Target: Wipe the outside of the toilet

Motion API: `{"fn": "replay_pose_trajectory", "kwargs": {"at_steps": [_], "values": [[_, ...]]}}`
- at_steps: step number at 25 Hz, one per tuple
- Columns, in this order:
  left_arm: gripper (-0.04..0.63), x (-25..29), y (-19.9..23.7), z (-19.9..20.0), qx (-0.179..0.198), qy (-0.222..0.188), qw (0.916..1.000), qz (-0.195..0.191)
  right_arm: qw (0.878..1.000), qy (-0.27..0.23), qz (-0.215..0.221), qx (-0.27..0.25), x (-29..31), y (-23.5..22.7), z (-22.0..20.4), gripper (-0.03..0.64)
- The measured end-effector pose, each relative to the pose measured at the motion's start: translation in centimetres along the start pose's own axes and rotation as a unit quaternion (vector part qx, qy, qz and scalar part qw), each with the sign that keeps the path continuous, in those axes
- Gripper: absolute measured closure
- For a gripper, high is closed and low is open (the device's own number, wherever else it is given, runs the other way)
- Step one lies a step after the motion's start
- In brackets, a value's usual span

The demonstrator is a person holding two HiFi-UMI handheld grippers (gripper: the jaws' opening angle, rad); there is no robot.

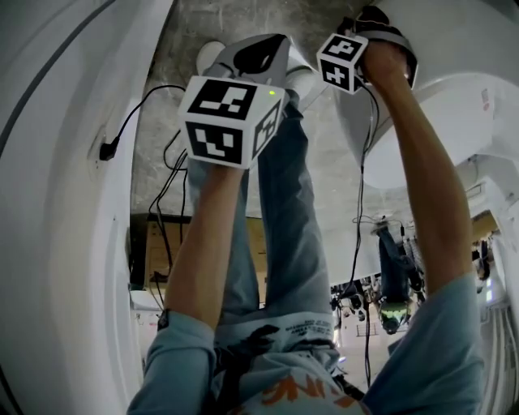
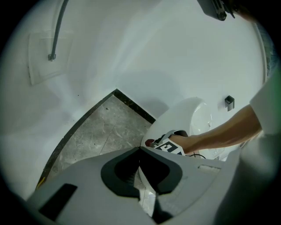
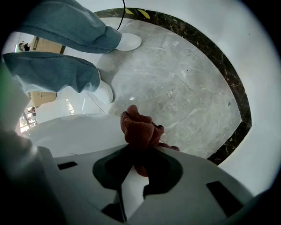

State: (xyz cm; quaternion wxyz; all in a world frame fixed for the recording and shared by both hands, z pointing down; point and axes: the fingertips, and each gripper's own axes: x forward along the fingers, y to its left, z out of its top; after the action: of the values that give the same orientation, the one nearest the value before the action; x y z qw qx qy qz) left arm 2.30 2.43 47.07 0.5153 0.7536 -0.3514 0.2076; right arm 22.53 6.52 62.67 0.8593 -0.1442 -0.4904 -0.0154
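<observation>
The white toilet (image 1: pixel 454 105) curves along the upper right of the head view. My right gripper (image 1: pixel 379 23) is pressed against its outside, the marker cube (image 1: pixel 344 62) just behind it. In the right gripper view that gripper (image 3: pixel 140 148) is shut on a bunched red-brown cloth (image 3: pixel 140 126), which sits at the edge of the toilet's white shell (image 3: pixel 74 132). My left gripper (image 1: pixel 272 44) hangs to the left over the floor, away from the toilet. Its jaws (image 2: pixel 140 147) meet at the tip with nothing between them. The toilet (image 2: pixel 193 114) and the right hand lie beyond it.
Grey marble floor (image 3: pixel 175 74) with a dark border strip (image 3: pixel 237 110) meets curved white walls. The person's jeans legs and white shoes (image 3: pixel 129 41) stand beside the toilet. A black cable (image 1: pixel 109 146) plugs into the left wall, and another cable (image 1: pixel 361 162) hangs from the right gripper.
</observation>
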Motion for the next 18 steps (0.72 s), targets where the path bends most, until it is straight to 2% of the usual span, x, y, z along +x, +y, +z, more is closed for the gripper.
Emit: {"fn": "replay_pose_trajectory", "kwargs": {"at_steps": [9,18], "values": [[0.601,-0.7,-0.7,-0.4,0.000,-0.002,1.0000,-0.001,0.999,-0.026,0.041,0.018,-1.2,4.9,3.2,0.549],[0.601,-2.2,-1.0,-2.8,0.006,0.007,1.0000,0.003,0.991,-0.046,0.111,0.055,-2.2,11.9,7.3,0.550]]}}
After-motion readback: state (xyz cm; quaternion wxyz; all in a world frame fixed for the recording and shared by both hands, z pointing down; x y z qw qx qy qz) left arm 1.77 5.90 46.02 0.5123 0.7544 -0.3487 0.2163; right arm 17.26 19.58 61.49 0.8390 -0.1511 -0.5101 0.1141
